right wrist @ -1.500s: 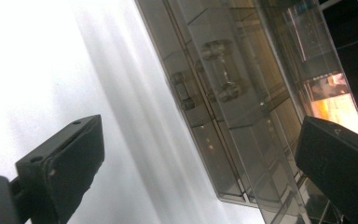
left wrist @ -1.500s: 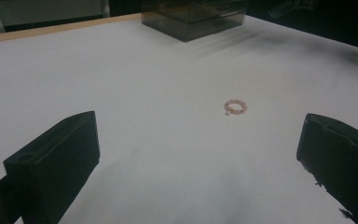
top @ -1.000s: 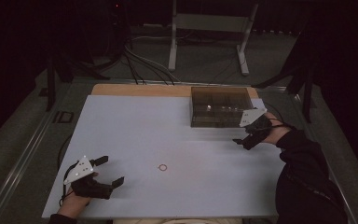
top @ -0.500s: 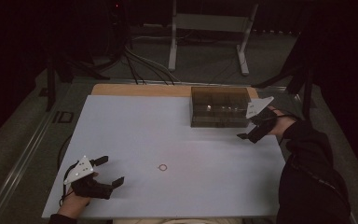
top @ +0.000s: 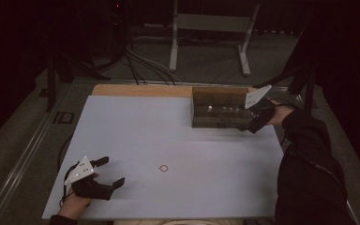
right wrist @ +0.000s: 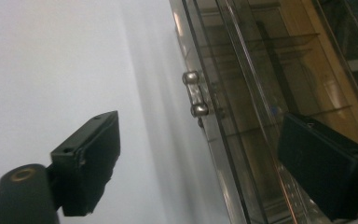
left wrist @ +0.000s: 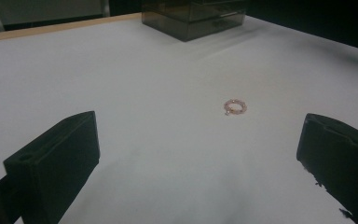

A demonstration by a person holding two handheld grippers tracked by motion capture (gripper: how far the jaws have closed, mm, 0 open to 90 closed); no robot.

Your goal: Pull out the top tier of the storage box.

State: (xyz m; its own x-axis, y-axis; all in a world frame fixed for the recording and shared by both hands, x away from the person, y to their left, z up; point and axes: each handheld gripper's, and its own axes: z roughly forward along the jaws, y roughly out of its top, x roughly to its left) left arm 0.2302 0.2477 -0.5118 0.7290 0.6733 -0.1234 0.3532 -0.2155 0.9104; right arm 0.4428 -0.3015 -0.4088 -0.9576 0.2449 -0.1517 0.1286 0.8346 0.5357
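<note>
A small pinkish ring (top: pixel 163 168) lies on the white table top (top: pixel 168 126), near the front middle. My left gripper (top: pixel 113 171) rests at the front left, open, with the ring (left wrist: pixel 235 107) ahead of its jaws and nothing between them. A smoky see-through compartment box (top: pixel 218 110) stands at the far right. My right gripper (top: pixel 249 125) hovers at the box's front right corner. Its jaws have just been closing a little but stand open around the box's front edge and its metal handle (right wrist: pixel 195 93), with the pads not pressing on anything.
A wooden strip (top: pixel 140 90) runs along the table's far edge. Behind the table stand a metal frame's legs (top: pixel 206 42), and cables (top: pixel 140 61) lie on the floor. A dark sleeve (top: pixel 309 159) reaches along the table's right side. The box (left wrist: pixel 193 16) sits far beyond the ring.
My right gripper has moved away from the person and upward, to the box's right front corner. The left gripper and the ring have stayed where they were.
</note>
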